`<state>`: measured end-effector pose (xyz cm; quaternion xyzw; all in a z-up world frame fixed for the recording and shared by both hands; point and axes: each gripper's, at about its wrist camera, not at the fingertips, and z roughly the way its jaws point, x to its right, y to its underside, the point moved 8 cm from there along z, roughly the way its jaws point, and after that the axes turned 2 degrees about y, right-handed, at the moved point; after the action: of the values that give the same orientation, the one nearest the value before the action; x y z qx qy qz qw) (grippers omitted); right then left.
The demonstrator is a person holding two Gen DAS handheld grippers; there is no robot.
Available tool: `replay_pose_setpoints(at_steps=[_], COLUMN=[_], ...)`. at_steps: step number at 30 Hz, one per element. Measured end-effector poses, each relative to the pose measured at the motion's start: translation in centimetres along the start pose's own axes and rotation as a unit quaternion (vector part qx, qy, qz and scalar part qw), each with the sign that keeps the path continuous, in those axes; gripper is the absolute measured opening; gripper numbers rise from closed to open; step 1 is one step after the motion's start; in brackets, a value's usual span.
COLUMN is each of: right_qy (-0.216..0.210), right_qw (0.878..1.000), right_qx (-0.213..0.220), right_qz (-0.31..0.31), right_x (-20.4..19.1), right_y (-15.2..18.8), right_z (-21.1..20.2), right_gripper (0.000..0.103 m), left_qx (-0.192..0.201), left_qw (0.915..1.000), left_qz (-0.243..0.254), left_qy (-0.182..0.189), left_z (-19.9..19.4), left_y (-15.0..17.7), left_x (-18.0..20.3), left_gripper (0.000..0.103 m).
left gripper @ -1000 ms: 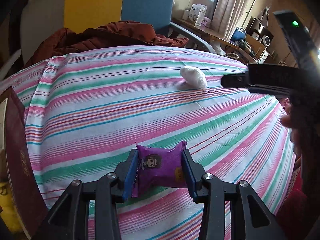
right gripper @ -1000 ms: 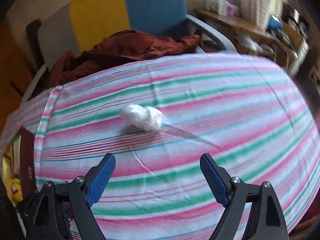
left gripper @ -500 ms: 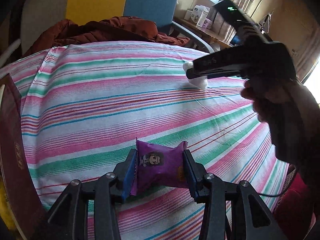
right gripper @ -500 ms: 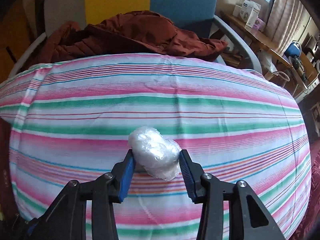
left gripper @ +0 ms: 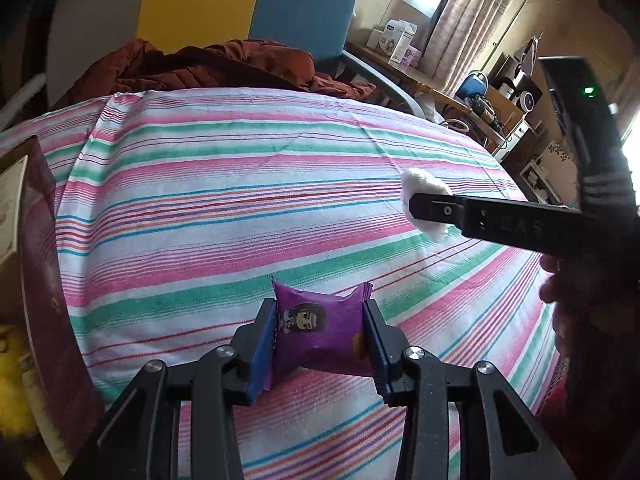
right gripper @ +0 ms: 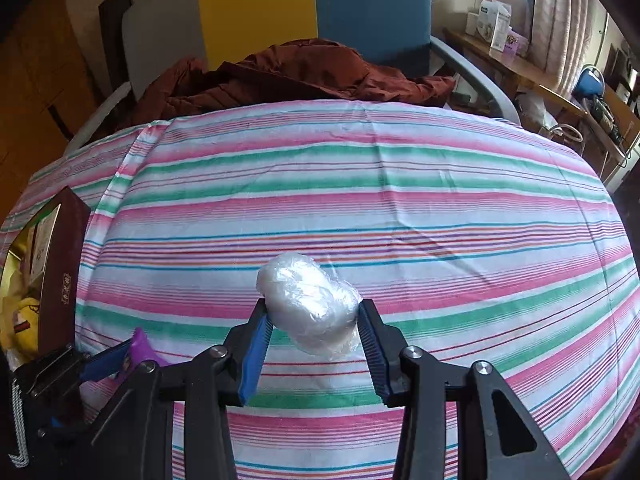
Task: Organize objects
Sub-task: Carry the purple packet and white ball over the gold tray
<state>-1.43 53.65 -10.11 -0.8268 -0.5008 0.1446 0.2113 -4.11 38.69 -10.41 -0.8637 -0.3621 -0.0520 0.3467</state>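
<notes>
2 grippers over the striped tablecloth (right gripper: 400,184), each pinching 1 item. Left gripper (left gripper: 320,336) low at the near edge of the cloth, blue pads clamped on either side of a purple snack packet (left gripper: 316,336), packet upright between them. Right gripper (right gripper: 316,336) squeezed onto a white plastic-wrapped bundle (right gripper: 310,304), raised above the cloth; seen from the left wrist as a black bar reaching in level from the right, bundle (left gripper: 424,204) at its tip, held by the right hand (left gripper: 572,304). Wide bare stretch of cloth between and beyond both items, out to the far edge. Bounded there by a heap of rust-red fabric (right gripper: 296,76) on a chair. Bounded at the left edge by a dark maroon box (right gripper: 60,280), upright wall just beside the left gripper (right gripper: 108,360). Cluttered shelves off the right edge, well apart.
</notes>
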Motion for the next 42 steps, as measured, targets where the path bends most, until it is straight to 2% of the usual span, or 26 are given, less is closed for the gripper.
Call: replay_pose_setpoints(at_steps=[3,10,23,42], right_qy=[0.013,0.002,0.0,0.019], right_qw=[1.0,0.999,0.998,0.997], right_qx=[0.004,0.018,0.02,0.009], right_qz=[-0.014,-0.043,-0.055,-0.078], right_x=[0.1,-1.5,-1.7,-2.2], right_y=[-0.1,-0.2,0.0,0.6], right_z=[0.1,-0.6,-0.6,0.2], right_gripper=[0.044,0.044,0.044,0.044], left_qx=[0.004,0.008,0.054,0.098], left_qw=[1.0,0.9992,0.9953,0.9904], left_qz=[0.002,0.024,0.043,0.022], left_qy=[-0.006,-0.03,-0.067,-0.094], left_z=[-0.5,-1.6,-6.7,-12.8], left_y=[0.1,0.8,-0.3,0.9], left_x=[0.5,1.5,1.6,-1.5], left_gripper=[0.042,0.043,0.043,0.044])
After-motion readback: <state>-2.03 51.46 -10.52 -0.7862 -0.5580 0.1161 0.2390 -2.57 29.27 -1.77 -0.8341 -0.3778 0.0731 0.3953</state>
